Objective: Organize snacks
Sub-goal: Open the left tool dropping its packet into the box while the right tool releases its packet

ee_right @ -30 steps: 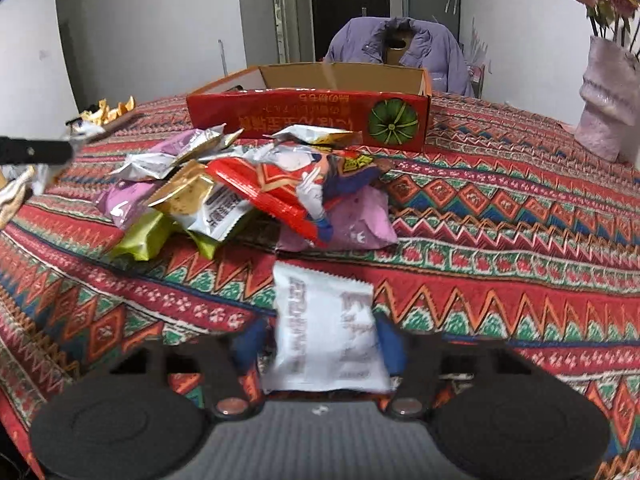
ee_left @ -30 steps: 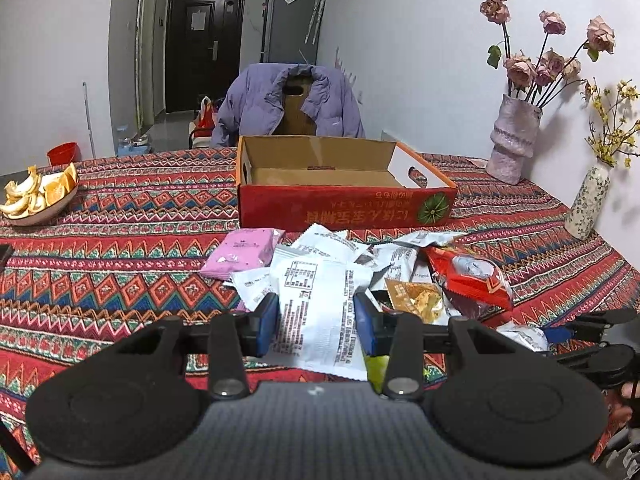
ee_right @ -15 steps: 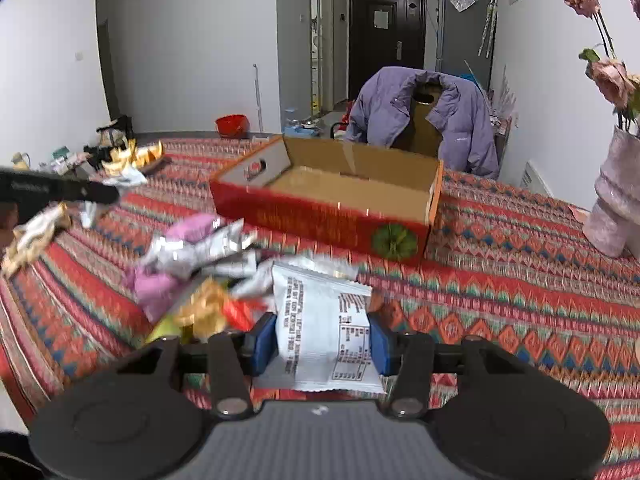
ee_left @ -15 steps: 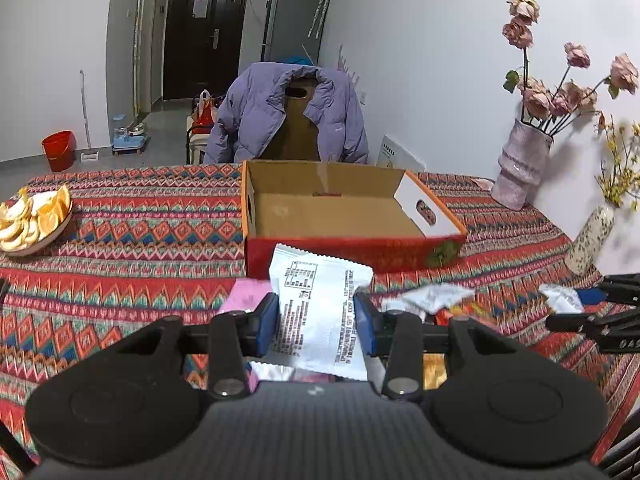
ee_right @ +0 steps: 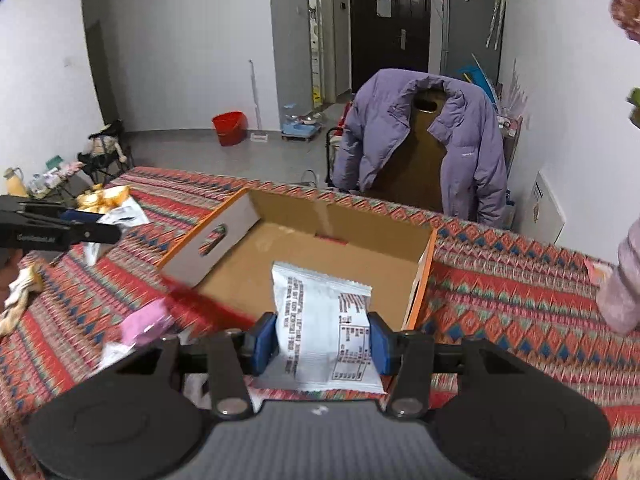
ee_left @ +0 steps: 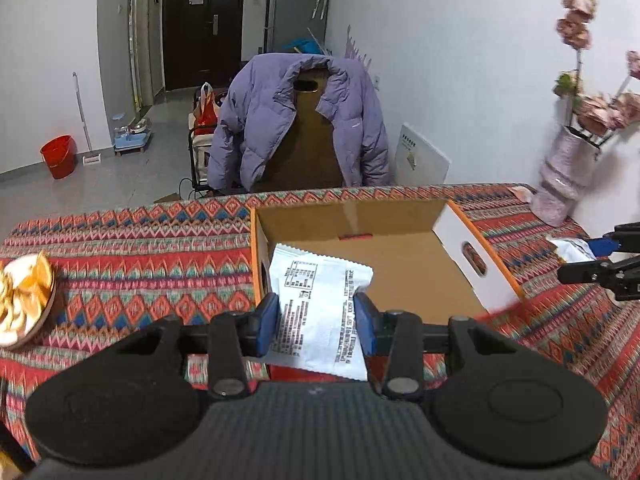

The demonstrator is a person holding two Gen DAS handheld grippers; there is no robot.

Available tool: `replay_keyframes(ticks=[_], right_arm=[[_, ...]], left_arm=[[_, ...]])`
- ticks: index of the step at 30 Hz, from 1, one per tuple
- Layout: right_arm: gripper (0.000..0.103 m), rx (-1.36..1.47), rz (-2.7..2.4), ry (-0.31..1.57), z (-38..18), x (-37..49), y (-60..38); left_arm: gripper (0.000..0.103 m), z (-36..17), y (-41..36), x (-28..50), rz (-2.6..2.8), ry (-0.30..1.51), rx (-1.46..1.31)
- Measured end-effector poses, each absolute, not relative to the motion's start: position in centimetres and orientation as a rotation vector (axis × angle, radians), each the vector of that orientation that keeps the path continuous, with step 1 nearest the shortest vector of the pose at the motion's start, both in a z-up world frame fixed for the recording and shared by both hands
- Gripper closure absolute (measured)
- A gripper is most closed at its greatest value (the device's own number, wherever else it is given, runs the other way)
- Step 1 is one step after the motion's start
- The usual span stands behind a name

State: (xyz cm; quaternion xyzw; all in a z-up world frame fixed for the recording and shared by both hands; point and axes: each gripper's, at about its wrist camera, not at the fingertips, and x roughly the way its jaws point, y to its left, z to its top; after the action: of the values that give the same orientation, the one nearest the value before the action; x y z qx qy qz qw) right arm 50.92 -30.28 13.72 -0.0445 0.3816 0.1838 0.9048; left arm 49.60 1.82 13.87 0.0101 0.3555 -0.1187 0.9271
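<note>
Packets: each hand-held gripper, left (ee_left: 316,318) and right (ee_right: 322,338), clamps one white snack packet (ee_left: 320,300) (ee_right: 326,320) above the apparently empty cardboard box (ee_left: 404,272), positioned for release inside.

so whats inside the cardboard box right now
The cardboard box shows bare brown floor. Its near part is covered by the white packets held in the left gripper and right gripper.

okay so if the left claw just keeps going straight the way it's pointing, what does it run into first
Probably the cardboard box. The left claw, shut on a white snack packet, points over the box's near wall at its bare floor, so it would likely meet the floor or far wall first. Depth is hard to judge.
</note>
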Motion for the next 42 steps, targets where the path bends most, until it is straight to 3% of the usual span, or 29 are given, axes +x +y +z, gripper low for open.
replay_keyframes(ticks=[10, 20, 28, 34, 37, 39, 42], right_arm=[[0.055, -0.052, 0.290, 0.896, 9.5, 66.2, -27.5], [0.055, -0.301, 0.169, 0.998, 1.3, 73.5, -23.5], [0.037, -0.300, 0.108, 0.975, 0.0, 74.5, -24.2], [0.028, -0.235, 0.162, 0.893, 4.5, 70.3, -25.3], [0.026, -0.198, 0.189, 0.849, 7.2, 66.9, -25.9], [0.024, -0.164, 0.207, 0.822, 8.7, 64.3, -26.4], [0.019, -0.106, 0.228, 0.778, 10.7, 59.7, -26.9]], left_arm=[[0.062, 11.4, -0.3, 62.8, -0.178, 0.803, -0.032], [0.059, 4.5, -2.6, 70.4, -0.145, 0.931, -0.043], [0.047, 4.5, -3.3, 69.6, -0.159, 0.922, -0.027], [0.036, 7.8, -2.3, 65.6, -0.178, 0.856, -0.014], [0.032, 10.0, -1.5, 61.5, -0.179, 0.809, -0.009], [0.023, 11.5, -1.3, 58.5, -0.183, 0.773, -0.008], [0.020, 13.4, -0.9, 53.4, -0.197, 0.709, 0.003]])
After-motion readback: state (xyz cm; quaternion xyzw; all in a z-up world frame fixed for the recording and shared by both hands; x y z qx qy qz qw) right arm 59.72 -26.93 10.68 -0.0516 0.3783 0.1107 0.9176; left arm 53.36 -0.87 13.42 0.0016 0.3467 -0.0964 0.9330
